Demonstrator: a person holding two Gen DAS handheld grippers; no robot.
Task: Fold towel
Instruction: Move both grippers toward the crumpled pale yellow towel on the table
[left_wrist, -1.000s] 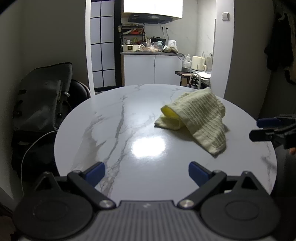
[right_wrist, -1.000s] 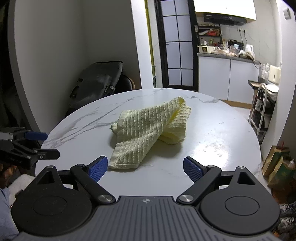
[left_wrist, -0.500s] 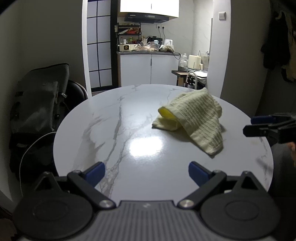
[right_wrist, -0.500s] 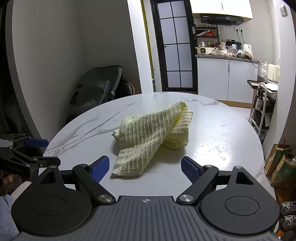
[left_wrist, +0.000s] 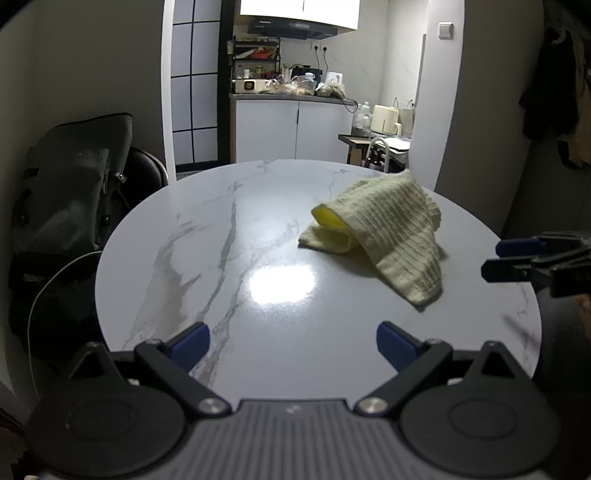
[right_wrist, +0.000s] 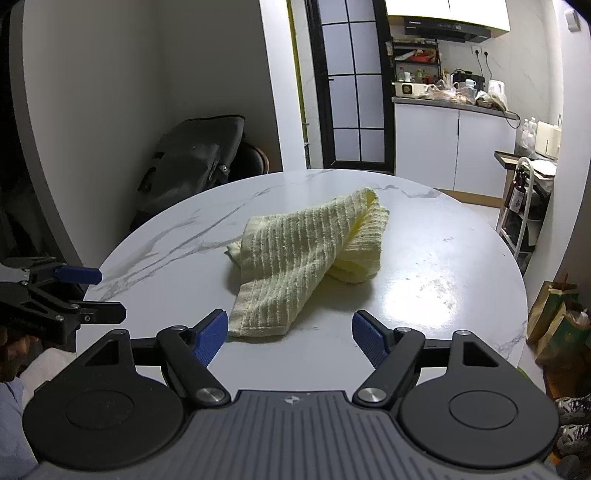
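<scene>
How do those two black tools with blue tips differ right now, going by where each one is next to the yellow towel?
The right tool sits close to the towel, its near corner lying just ahead of one blue tip; the left tool faces bare table, with the towel farther off to its side. Both are open, empty, and not touching the towel.

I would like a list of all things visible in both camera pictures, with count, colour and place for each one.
towel: one, pale yellow, crumpled on the table, right of centre
table: one, round, white marble
bag: one, dark grey, on a chair left of the table
kitchen cabinets: white, far back, cluttered counter above
paper bags: brown, on the floor at right
left gripper: one, black with blue pads, open, empty
right gripper: one, same colours, open, close before the towel
</scene>
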